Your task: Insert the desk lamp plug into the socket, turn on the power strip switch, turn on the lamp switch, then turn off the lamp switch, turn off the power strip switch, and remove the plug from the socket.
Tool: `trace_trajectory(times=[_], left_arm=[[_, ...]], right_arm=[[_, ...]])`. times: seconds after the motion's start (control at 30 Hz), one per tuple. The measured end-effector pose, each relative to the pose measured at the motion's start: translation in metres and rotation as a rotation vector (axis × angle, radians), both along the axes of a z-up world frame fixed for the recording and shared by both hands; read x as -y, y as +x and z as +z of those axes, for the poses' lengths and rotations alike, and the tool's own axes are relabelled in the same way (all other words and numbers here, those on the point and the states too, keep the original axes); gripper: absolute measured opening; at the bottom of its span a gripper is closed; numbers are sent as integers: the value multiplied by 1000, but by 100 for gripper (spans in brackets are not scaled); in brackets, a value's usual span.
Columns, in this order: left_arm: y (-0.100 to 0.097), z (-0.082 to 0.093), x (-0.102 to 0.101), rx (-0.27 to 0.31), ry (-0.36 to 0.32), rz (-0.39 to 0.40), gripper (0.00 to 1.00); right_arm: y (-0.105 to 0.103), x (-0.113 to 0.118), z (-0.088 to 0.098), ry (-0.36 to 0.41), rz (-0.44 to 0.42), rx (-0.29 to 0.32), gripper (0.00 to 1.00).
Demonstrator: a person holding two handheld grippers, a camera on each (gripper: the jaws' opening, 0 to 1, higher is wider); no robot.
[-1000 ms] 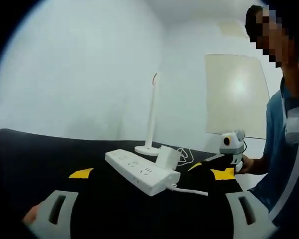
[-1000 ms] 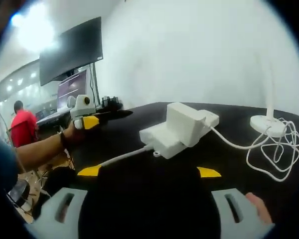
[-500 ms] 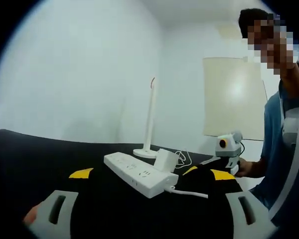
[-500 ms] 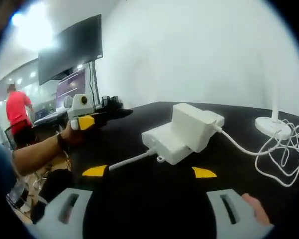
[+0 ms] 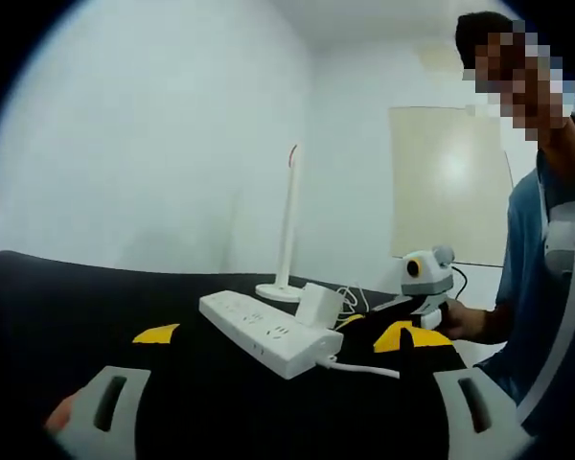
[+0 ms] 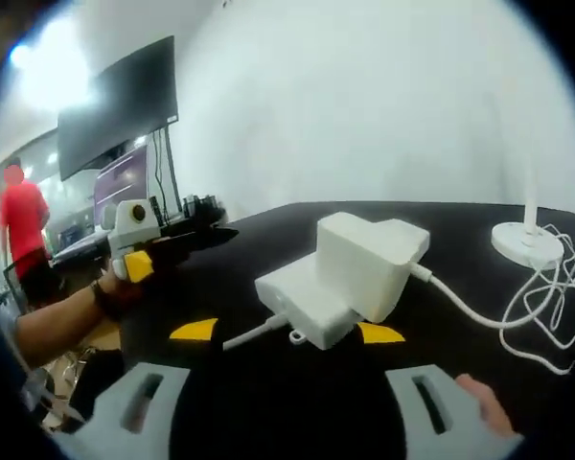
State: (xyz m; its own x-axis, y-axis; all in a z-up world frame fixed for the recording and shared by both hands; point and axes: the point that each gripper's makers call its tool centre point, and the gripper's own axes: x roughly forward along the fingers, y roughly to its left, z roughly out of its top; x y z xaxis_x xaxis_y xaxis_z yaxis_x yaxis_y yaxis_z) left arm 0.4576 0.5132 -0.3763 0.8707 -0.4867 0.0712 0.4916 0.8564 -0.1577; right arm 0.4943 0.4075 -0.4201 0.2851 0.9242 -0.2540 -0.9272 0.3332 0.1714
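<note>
A white power strip (image 5: 268, 332) lies on the black table (image 5: 48, 307). The white lamp plug (image 5: 318, 304) stands on the strip's far end. Behind it rises the white desk lamp (image 5: 287, 225), unlit. My left gripper (image 5: 286, 337) is open and short of the strip, with nothing between its yellow-tipped jaws. My right gripper (image 5: 374, 328) comes in from the right, close to the plug. In the right gripper view the plug (image 6: 369, 261) sits on the strip (image 6: 297, 299) just ahead of my open right gripper (image 6: 286, 333). The left gripper (image 6: 206, 235) is at the left, held by a hand.
The lamp's round base (image 6: 527, 240) and its coiled white cord (image 6: 556, 316) lie at the right. The strip's own cable (image 5: 364, 368) trails toward the table edge. A person in a blue shirt (image 5: 532, 287) stands at the right. Monitors (image 6: 115, 110) stand beyond the table.
My right gripper has moved closer to the plug and strip, which look larger in its view. The left gripper has barely moved.
</note>
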Motion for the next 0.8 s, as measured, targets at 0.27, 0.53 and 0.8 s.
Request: trace_trajectory(times=[0.27,0.53,0.8], left_arm=[[0,0,2,-1,4,0,88],[1,-4,0,-16,29,-7,87],[1,-5,-1,-23,41,-17,85]], right_arm=[[9,-2,-2,-9,-45,3,47],[15,-3,-1,2,-101,-42,42],[17,-5,-1,15,-146,-64,40]])
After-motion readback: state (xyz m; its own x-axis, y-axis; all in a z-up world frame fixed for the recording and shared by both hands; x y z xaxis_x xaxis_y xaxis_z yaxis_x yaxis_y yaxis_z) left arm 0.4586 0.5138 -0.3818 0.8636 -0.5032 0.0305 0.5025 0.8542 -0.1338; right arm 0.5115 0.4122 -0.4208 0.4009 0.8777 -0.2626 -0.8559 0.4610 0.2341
